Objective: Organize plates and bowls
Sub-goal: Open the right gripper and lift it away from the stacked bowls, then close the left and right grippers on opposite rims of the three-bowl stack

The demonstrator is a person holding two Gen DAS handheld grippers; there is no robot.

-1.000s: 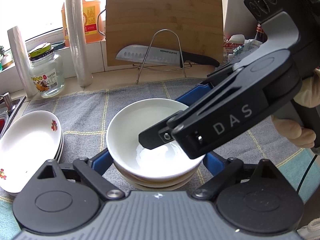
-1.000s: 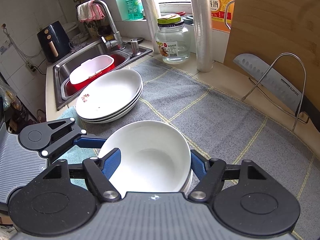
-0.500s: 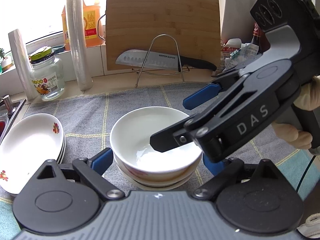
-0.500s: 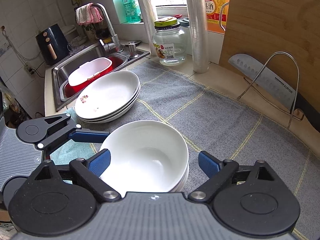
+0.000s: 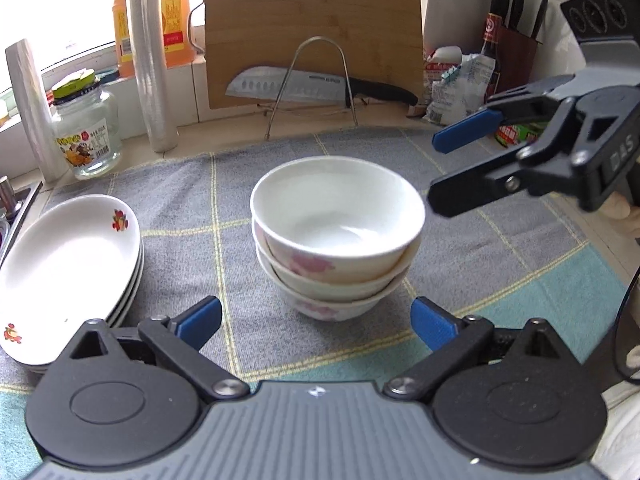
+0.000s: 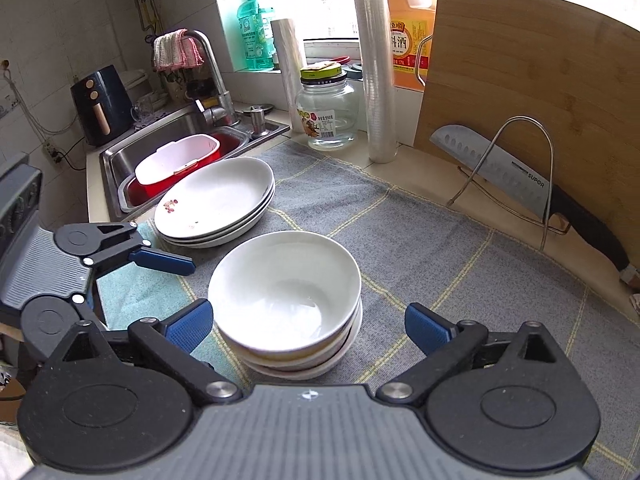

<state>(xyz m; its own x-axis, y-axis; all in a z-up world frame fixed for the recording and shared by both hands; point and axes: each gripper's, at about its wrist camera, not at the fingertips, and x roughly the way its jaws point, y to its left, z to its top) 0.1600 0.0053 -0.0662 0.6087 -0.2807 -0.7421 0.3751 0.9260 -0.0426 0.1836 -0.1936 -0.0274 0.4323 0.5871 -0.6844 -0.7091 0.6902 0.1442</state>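
Note:
Three white bowls with pink flowers [image 5: 338, 236] stand nested on the grey checked cloth [image 5: 500, 248]. To their left is a stack of white plates [image 5: 68, 264]. My left gripper [image 5: 316, 322] is just short of the bowls, its jaws opening with nothing between them. My right gripper [image 5: 438, 172] hovers to the right of the top bowl's rim, clear of it, jaws opening and empty. In the right wrist view the bowls [image 6: 286, 304] sit just beyond my right gripper [image 6: 308, 322], the plates [image 6: 216, 200] lie behind them, and the left gripper [image 6: 168, 280] is at the left.
A wooden cutting board [image 5: 316, 32] and a knife [image 5: 288, 86] on a wire rack stand at the back. A glass jar [image 5: 86, 132], film rolls [image 5: 150, 60] and an oil bottle line the back left. The sink [image 6: 132, 152] with a red basin lies beyond the plates.
My right gripper let go of the top bowl's rim, opened and drew back to the right. My left gripper opened wider and backed away from the bowl stack.

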